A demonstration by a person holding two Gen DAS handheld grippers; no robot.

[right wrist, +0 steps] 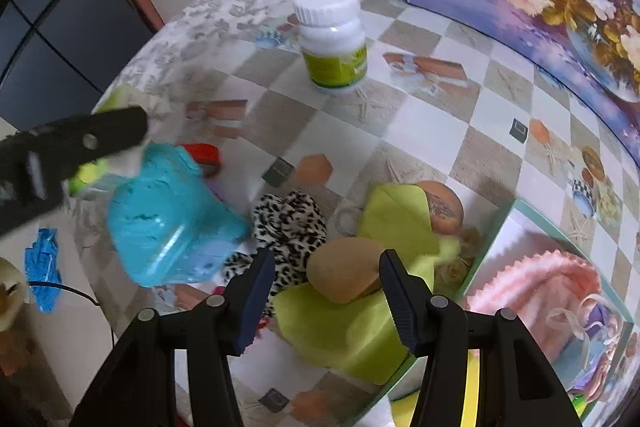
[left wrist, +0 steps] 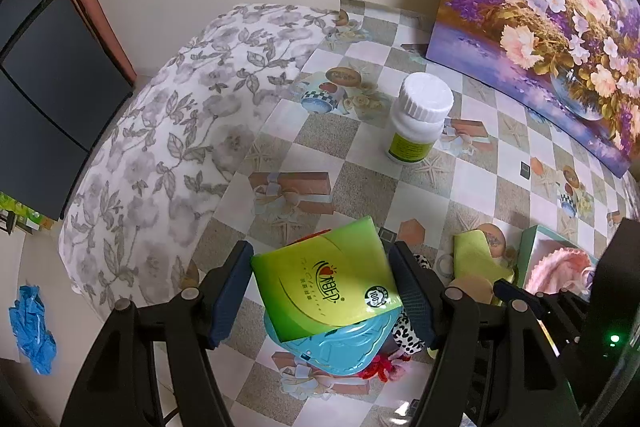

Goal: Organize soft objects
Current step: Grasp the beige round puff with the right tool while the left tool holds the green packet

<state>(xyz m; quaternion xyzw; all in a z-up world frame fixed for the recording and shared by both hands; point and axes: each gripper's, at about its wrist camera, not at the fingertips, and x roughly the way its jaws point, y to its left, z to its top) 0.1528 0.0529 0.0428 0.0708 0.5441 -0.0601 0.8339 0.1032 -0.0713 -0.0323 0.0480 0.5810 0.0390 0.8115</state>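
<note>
Plainly, the left gripper [left wrist: 322, 297] clamps a glossy green tissue pack [left wrist: 326, 279] above the checkered table [left wrist: 360, 187]; the right gripper [right wrist: 327, 297] straddles a round tan sponge [right wrist: 346, 273] on yellow felt [right wrist: 340, 331], jaws parted. Pink knitwear [right wrist: 536, 291] fills the box [right wrist: 494, 231].

green tissue pack [left wrist: 328, 281] with Chinese brand lettering, round badge reading "100%", white bottle [left wrist: 416, 119] label unreadable

The left gripper [left wrist: 322, 297] points steeply downward, its two dark-blue pads [left wrist: 230, 291] pressed against something gripped between them; the right gripper [right wrist: 326, 301] also tilts steeply down, jaws parted, pads [right wrist: 256, 301] not visibly pressing on anything.
</note>
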